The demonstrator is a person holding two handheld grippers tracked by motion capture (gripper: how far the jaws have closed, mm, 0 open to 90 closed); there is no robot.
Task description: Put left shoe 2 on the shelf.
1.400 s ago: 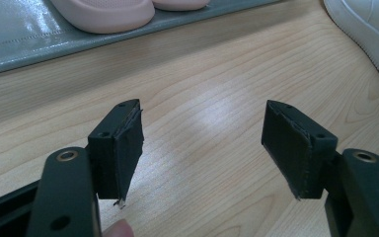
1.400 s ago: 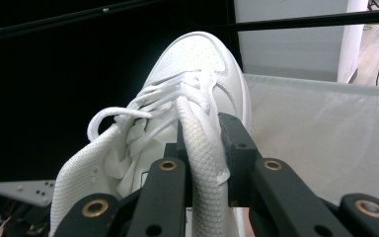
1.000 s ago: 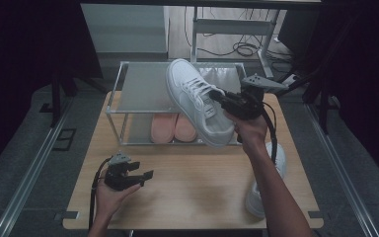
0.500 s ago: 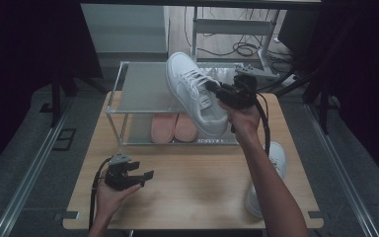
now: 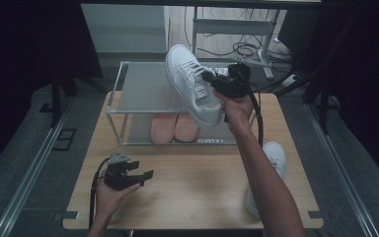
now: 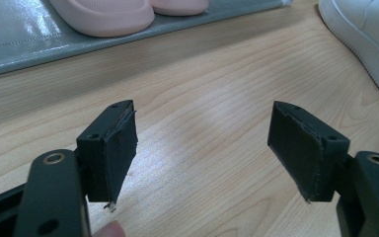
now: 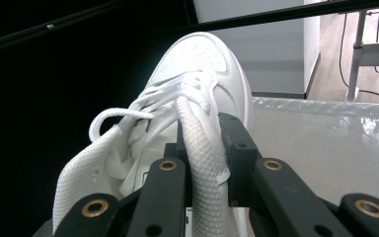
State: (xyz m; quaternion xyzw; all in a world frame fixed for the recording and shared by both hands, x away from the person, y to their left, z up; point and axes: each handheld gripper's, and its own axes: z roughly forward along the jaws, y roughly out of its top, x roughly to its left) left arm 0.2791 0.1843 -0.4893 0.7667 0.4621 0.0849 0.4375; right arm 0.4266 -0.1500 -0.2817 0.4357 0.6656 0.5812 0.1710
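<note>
My right gripper [image 5: 218,82] is shut on the padded tongue of a white lace-up sneaker [image 5: 191,91] and holds it in the air over the top shelf of a metal shoe rack [image 5: 140,91], toe pointing away and to the left. In the right gripper view the jaws [image 7: 205,132] pinch the tongue, with the sneaker's toe [image 7: 205,61] beyond them. My left gripper [image 5: 139,174] rests low over the wooden table [image 5: 192,197] at the front left. Its jaws [image 6: 202,148] stand open with nothing between them.
A pair of pink slippers [image 5: 174,126] lies on the rack's lower shelf, also in the left gripper view [image 6: 106,15]. A second white sneaker [image 5: 274,157] sits on the table at the right, partly behind my right forearm. The table is surrounded by dark floor.
My right hand has carried the sneaker farther away and a little to the left, over the rack's top shelf. The left gripper has stayed where it was.
</note>
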